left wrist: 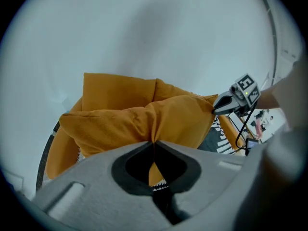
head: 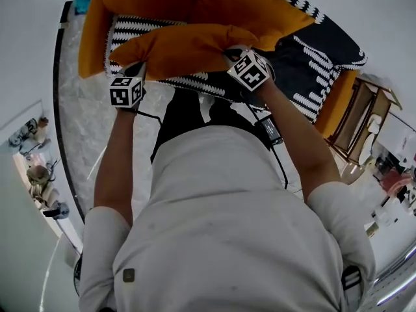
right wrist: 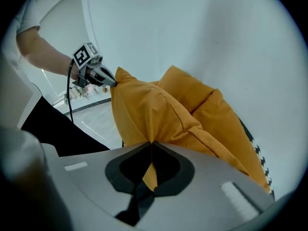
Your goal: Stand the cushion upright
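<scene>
The orange cushion (head: 182,47) hangs stretched between my two grippers, above a black-and-white patterned throw (head: 318,57) on an orange seat. My left gripper (head: 138,69) is shut on the cushion's left corner, with fabric pinched between its jaws (left wrist: 154,142). My right gripper (head: 231,51) is shut on the opposite corner (right wrist: 151,142). In the left gripper view the cushion (left wrist: 125,124) fills the middle, with the right gripper (left wrist: 215,109) at its far corner. The right gripper view shows the cushion (right wrist: 144,114) and the left gripper (right wrist: 114,83) on its far corner.
A second orange cushion or backrest (head: 195,5) stands behind the held one, against a white wall. A wooden side table (head: 364,119) is at the right of the seat. Pale stone floor (head: 84,129) lies to the left. Cables trail from the grippers.
</scene>
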`<state>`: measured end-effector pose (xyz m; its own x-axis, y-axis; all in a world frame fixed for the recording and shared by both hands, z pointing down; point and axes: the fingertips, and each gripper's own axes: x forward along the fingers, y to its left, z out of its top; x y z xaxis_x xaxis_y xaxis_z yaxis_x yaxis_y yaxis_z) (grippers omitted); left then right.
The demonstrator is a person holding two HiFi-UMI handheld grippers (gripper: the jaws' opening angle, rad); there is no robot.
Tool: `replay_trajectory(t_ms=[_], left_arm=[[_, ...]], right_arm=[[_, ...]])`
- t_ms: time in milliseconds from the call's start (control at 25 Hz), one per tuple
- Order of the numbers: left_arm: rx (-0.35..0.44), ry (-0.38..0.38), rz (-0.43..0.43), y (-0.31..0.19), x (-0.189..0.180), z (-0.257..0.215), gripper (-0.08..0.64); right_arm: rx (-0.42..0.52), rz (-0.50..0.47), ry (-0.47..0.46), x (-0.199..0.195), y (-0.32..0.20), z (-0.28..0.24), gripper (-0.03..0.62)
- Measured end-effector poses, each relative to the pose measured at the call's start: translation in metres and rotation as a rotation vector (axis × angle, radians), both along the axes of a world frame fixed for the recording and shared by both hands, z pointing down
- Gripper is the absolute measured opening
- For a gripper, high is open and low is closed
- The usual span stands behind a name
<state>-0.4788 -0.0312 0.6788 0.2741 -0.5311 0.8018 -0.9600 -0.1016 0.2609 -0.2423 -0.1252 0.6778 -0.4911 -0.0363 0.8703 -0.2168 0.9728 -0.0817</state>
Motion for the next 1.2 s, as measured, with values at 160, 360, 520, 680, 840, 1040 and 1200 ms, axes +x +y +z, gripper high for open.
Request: replay_trajectory(t_ms=[160,360,520,680,840,1040,1200], left_arm=[[0.048,-0.003,0.032,-0.018,0.032,-0.028,0.009],[0.079,-0.008,0.073,-0.032,0.083,-0.05,0.009],[0.095,-0.019,0.11,-0.042,0.129,-0.065,0.009],[0.115,-0.03,0.165,-0.048,0.18,-0.075,0.009],[0.126,-0.036,0.236,-0.059,0.222,-0.084,0.009],[0.116,-0.008,0.33,-0.07,0.268,-0.081,0.009],[0.106,0.022,0.412,-0.088,0.286,-0.073,0.009]], right_arm=[[0.048,0.06,-0.042,0.036,-0.005,-0.029,0.017],[0.087,0.147,-0.082,0.094,-0.001,-0.055,0.017],[0.118,0.202,-0.115,0.142,0.001,-0.072,0.017],[0.131,0.257,-0.138,0.196,0.008,-0.081,0.017],[0.141,0.315,-0.153,0.239,0.01,-0.093,0.017],[0.126,0.429,-0.135,0.286,0.011,-0.086,0.017],[0.125,0.516,-0.106,0.304,0.004,-0.088,0.017]])
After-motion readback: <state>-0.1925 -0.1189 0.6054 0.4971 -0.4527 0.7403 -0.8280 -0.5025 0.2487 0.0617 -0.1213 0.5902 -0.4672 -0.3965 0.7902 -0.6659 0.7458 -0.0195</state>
